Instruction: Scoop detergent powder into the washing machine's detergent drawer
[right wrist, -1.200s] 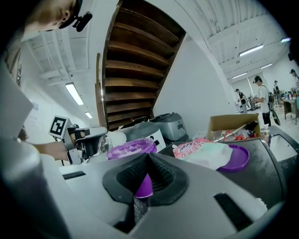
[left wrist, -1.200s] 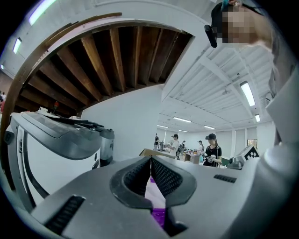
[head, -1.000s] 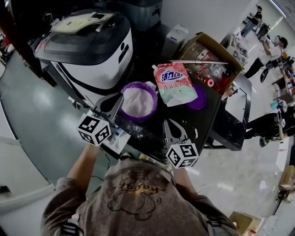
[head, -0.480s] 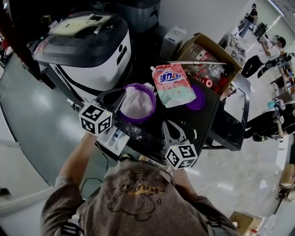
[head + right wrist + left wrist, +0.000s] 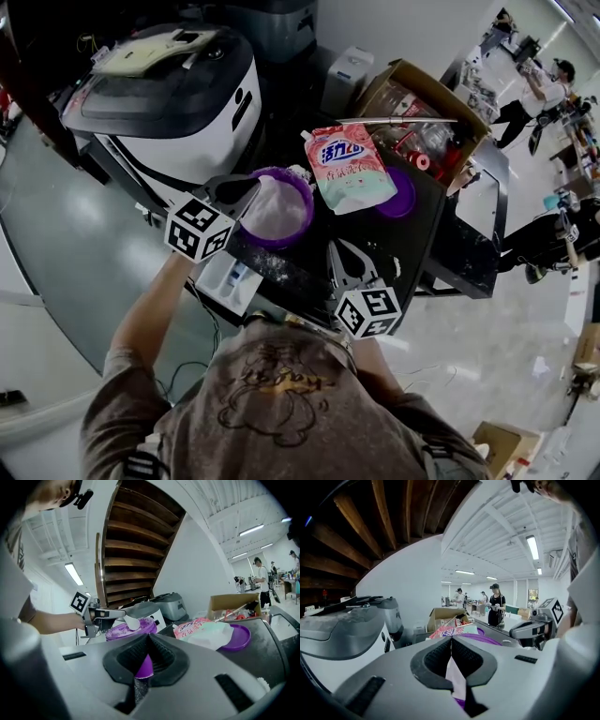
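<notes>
- One round purple plastic tub (image 5: 310,211) heaped with white detergent powder (image 5: 279,208), at the centre of the head view, standing on the black tabletop (image 5: 394,248).
- Above its left rim, a small white plastic scoop (image 5: 130,622); full or empty, cannot tell.
- Held by its thin handle in the left gripper (image 5: 451,640), jaws pressed onto the pale strip between them.
- Below and left of the tub, past the table edge: a white tray with a blue pocket (image 5: 228,278), probably the detergent drawer, pulled out of the white washing machine (image 5: 178,103) at upper left.
- Just right of the tub: a pink detergent pouch (image 5: 347,169) lying partly over a flat purple lid (image 5: 401,199).
- At lower centre, the right gripper (image 5: 148,637), jaws closed tip to tip; a purple patch behind the tips, unidentified.
- Likely to spill between tub and drawer if the thin handle swivels in the pinch.
- Easy to miss the blue pocket, lying low beside the left marker cube.
- Easy to nudge the tub, with nothing bracing it.
</notes>
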A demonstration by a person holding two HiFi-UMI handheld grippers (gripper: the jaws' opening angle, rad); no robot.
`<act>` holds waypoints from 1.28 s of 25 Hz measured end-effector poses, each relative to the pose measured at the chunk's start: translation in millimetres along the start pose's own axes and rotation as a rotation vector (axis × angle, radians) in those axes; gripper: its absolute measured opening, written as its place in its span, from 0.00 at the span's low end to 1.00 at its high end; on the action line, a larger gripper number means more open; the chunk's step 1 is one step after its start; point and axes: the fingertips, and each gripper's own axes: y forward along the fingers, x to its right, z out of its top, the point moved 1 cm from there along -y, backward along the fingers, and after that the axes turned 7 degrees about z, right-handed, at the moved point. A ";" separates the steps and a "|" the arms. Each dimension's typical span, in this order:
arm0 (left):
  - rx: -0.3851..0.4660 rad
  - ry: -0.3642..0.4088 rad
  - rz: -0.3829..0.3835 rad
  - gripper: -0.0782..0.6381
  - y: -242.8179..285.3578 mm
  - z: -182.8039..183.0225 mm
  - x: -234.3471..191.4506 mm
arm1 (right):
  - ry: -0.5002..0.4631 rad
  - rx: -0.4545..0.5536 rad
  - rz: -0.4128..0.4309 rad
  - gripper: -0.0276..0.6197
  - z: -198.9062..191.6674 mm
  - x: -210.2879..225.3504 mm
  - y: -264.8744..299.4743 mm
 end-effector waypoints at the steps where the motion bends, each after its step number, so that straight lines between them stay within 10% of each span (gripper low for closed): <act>1: -0.013 0.017 -0.008 0.14 2.1 -1.4 1.4 | 0.001 0.001 -0.001 0.04 -0.1 0.4 -0.1; 32: -0.191 0.161 -0.126 0.14 20.7 -20.1 19.5 | 0.022 0.000 -0.021 0.04 -8.7 11.0 -1.0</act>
